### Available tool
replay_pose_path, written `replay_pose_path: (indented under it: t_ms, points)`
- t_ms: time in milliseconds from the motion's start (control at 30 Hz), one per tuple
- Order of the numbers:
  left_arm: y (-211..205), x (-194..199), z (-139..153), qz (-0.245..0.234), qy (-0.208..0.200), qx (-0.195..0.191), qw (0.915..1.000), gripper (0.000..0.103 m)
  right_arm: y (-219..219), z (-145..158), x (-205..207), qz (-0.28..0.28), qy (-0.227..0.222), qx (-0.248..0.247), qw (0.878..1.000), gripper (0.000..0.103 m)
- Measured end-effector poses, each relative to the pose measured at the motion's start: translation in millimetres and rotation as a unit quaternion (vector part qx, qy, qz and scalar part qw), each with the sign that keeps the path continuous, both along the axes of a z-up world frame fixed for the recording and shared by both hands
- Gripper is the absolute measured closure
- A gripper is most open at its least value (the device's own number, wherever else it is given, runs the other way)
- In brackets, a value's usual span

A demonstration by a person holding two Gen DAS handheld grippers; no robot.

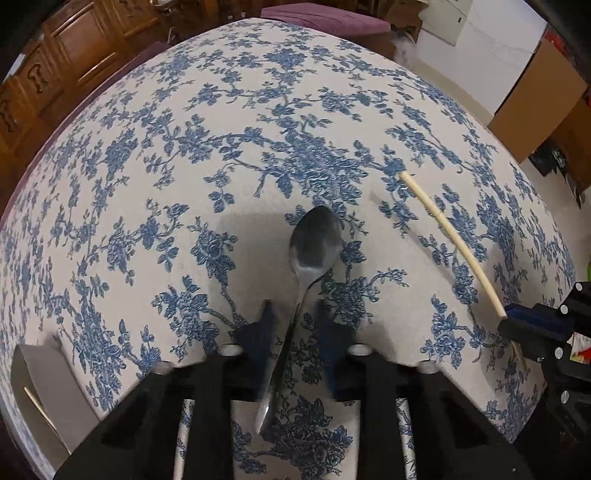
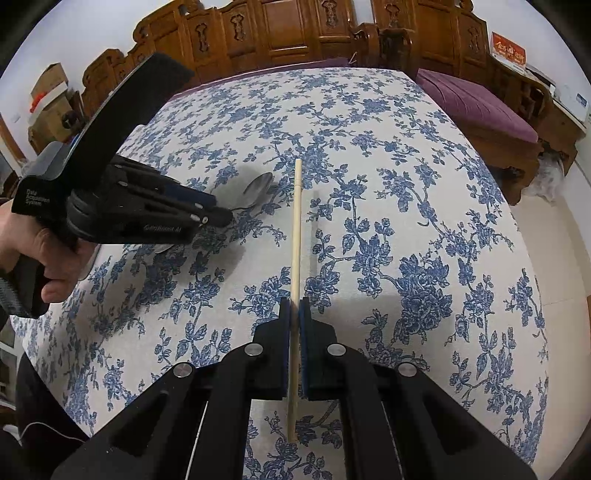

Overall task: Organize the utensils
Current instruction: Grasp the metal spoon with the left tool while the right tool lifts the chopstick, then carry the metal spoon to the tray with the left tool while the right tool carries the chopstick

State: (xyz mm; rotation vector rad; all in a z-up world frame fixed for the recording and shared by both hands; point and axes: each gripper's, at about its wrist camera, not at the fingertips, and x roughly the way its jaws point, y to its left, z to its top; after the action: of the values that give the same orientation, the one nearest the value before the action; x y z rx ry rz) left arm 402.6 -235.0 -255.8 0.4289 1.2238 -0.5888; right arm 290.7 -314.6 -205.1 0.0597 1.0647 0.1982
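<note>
A big cloth (image 2: 424, 229) covers the desk. It is white with blue flowers and leaves all over it. Past the far edge of the desk stands a row of brown wooden furniture (image 2: 295, 33) with carved doors. A bench with a purple cushion (image 2: 476, 107) sits by the far right corner of the desk. A red sign (image 2: 509, 51) leans up high behind the bench. In the left wrist view, a brown cardboard box (image 1: 539, 99) stands on the floor past the desk's right edge, against a white wall (image 1: 506, 40). A gray paper thing (image 1: 40, 391) lies at the desk's near left corner.
</note>
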Motion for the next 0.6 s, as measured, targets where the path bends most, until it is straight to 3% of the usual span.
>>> replay_pose_path:
  t_ms: [133,367,600]
  points:
    - [-7,-4,-1,-0.007,-0.014,0.011,0.9998,0.101,2,2,0,0.003,-0.001,-0.002,1.0,0.097]
    - [6,-18,4,0.01,-0.013,-0.013,0.9998,0.102,6,9,-3,0.004,-0.008,0.0,1.0,0.097]
    - [24,-33,32,0.025,-0.035,-0.036,0.9984,0.102,17,18,-3,0.007,-0.017,0.002,1.0,0.097]
